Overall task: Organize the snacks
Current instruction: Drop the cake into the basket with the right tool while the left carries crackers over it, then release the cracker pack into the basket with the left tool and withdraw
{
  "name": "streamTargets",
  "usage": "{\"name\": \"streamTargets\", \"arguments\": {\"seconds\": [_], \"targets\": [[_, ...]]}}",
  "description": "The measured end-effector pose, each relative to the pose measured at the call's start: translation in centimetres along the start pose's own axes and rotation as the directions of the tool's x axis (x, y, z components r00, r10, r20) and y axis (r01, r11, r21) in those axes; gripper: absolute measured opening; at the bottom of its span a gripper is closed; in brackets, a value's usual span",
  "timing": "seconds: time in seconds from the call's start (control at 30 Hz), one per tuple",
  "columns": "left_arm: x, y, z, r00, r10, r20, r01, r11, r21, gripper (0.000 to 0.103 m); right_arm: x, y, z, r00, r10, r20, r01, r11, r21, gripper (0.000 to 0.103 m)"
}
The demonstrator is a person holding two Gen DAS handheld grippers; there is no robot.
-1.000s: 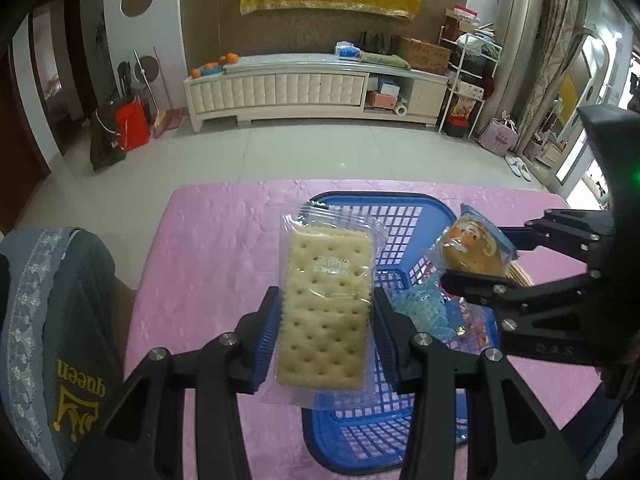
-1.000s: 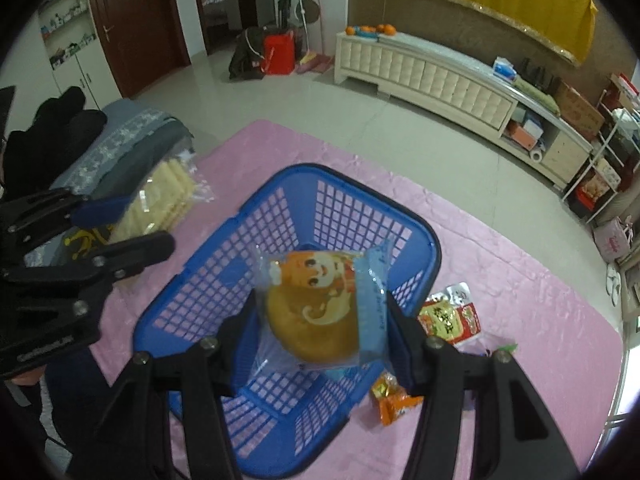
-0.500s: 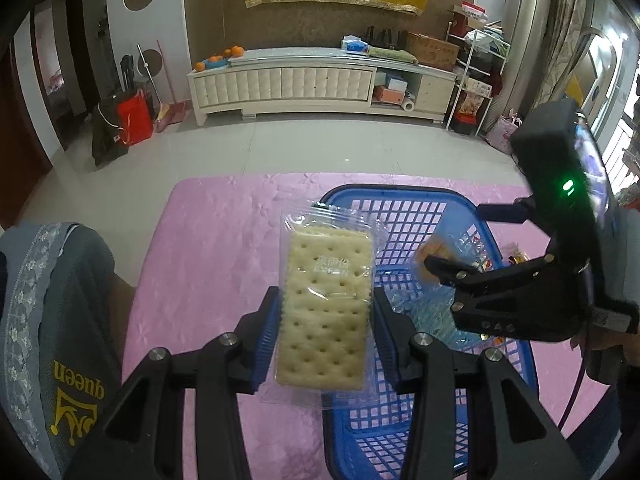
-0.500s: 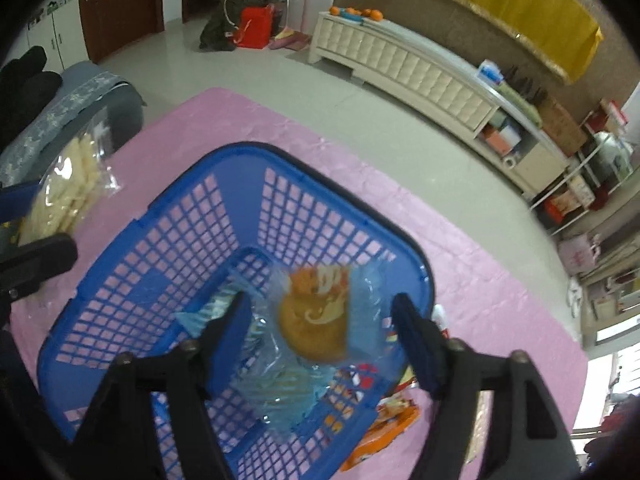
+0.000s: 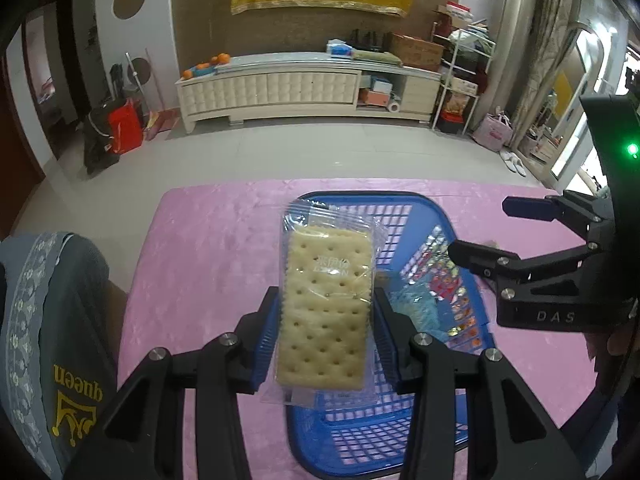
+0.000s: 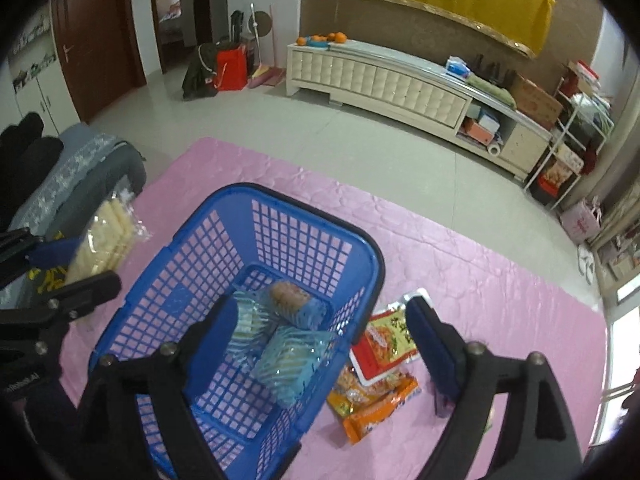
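1. Cloth [image 5: 208, 248] first: pink, quilted, slightly glossy, it covers the table under everything.
2. Blue basket [image 6: 360, 248], rigid plastic lattice with a dark rim, sits on it; the round cake packet [image 6: 290, 298] lies inside among crinkly pale-blue wrappers.
3. My right gripper [image 6: 316, 344] has just been opening; its jaws stand wide over the basket with nothing between them.
4. My left gripper [image 5: 326, 334] is clamped on the cracker pack [image 5: 326, 300], a flat dimpled slab in clear film, hanging over the basket's near edge.
5. I judge the cracker drop comes next: shift it over the basket, then release.
6. Loose foil sachets [image 6: 384, 344] wait just beside the basket.
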State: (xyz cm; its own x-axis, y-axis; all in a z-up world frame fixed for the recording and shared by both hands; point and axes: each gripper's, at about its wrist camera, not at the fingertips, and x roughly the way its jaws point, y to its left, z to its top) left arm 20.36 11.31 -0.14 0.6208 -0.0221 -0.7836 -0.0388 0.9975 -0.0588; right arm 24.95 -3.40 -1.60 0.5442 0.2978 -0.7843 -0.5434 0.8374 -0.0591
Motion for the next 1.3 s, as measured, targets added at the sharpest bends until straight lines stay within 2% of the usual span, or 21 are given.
{"name": "streamTargets", "arguments": {"seconds": [0.3, 0.67, 0.7, 0.77, 0.8, 0.9, 0.93, 1.17, 1.3], "targets": [[2.7, -2.0, 1.6, 0.999, 0.0, -0.054, 0.002, 0.999, 0.039, 0.041, 0.8, -2.3, -0.7, 1.0, 0.023, -0.014, -0.022, 0.998, 0.065, 0.089], [7.8, -1.9, 3.7, 0.993, 0.013, -0.114, -0.008, 0.999, 0.045, 0.042, 4.4, -5.2, 0.0, 0.998, 0.059, -0.029, -0.054, 0.989, 0.136, 0.089], [8.0, -1.7, 3.9, 0.994, 0.006, -0.111, -0.001, 0.999, 0.041, 0.044, 4.6, -5.3, 0.1, 0.998, 0.064, -0.028, -0.06, 0.988, 0.142, 0.089], [8.5, -1.7, 4.0, 0.994, -0.001, -0.108, 0.007, 0.999, 0.05, 0.056, 5.0, -5.5, 0.1, 0.997, 0.071, -0.027, -0.066, 0.986, 0.151, 0.089], [8.6, -1.7, 4.1, 0.995, 0.004, -0.101, 0.003, 0.998, 0.063, 0.066, 5.3, -5.7, 0.1, 0.997, 0.069, -0.03, -0.064, 0.986, 0.157, 0.089], [8.6, -2.0, 4.1, 0.996, 0.038, -0.077, -0.03, 0.994, 0.101, 0.072, 5.7, -5.8, -0.2, 0.996, 0.082, -0.037, -0.075, 0.984, 0.159, 0.089], [8.6, -1.9, 4.0, 0.996, 0.038, -0.081, -0.029, 0.994, 0.103, 0.077, 5.7, -5.8, -0.3, 0.996, 0.082, -0.039, -0.075, 0.985, 0.158, 0.089], [6.9, -1.5, 2.9, 0.996, 0.003, -0.092, 0.002, 0.998, 0.058, 0.079, 3.8, -5.5, -1.2, 0.993, 0.113, -0.03, -0.107, 0.981, 0.159, 0.089], [5.0, -2.9, 1.9, 0.997, -0.005, -0.081, 0.01, 0.998, 0.061, 0.079, 1.7, -5.1, -2.1, 0.993, 0.114, -0.018, -0.11, 0.982, 0.152, 0.089]]}}
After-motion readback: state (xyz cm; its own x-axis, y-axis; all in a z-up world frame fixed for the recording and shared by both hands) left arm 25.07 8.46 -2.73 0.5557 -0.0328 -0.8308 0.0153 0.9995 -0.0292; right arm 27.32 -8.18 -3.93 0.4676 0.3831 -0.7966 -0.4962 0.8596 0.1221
